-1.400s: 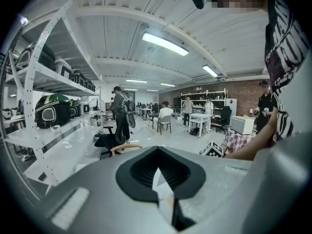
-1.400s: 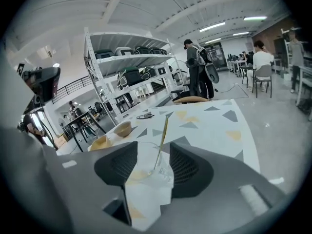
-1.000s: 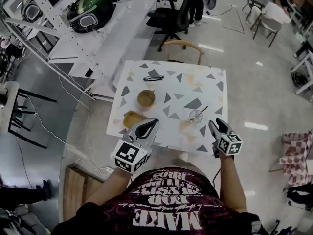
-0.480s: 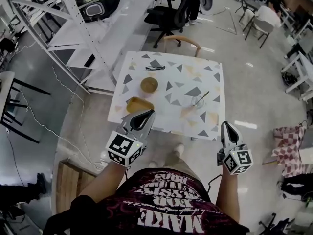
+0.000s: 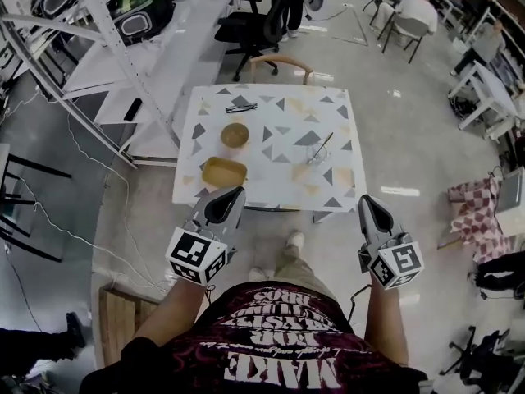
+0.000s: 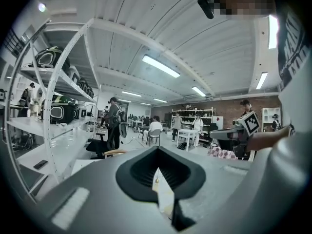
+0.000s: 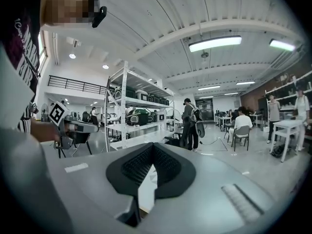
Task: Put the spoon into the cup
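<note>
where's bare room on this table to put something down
Free: the middle strip of the table between the bowl and the cup, and the far right corner. Crowded: the left side, with glasses, bowl and tray.

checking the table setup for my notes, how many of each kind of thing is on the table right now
round bowl: 1
shallow tray: 1
cup: 1
spoon: 1
small dark item near the far edge, too small to identify: 1
total: 5
</note>
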`<control>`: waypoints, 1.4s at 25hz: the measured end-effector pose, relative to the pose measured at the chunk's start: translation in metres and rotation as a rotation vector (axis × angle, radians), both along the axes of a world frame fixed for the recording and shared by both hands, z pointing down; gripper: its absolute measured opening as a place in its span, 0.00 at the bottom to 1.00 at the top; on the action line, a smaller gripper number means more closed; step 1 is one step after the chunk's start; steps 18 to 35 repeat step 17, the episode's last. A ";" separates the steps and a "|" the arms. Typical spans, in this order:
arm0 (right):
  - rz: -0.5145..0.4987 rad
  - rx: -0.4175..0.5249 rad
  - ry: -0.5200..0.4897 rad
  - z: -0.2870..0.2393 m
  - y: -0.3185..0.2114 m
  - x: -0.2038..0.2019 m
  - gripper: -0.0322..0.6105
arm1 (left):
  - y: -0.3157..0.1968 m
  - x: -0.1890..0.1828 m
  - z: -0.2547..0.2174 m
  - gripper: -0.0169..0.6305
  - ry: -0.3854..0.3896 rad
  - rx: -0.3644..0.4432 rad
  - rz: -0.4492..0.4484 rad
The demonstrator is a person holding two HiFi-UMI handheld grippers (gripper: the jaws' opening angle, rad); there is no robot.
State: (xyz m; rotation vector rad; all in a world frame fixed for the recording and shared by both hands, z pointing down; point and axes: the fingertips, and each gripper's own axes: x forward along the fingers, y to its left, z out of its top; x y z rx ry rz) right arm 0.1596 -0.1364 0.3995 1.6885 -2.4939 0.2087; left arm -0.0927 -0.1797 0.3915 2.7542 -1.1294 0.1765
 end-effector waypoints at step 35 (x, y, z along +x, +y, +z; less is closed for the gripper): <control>-0.102 -0.005 0.042 0.000 -0.045 -0.041 0.09 | -0.021 -0.039 0.010 0.03 0.000 -0.042 -0.083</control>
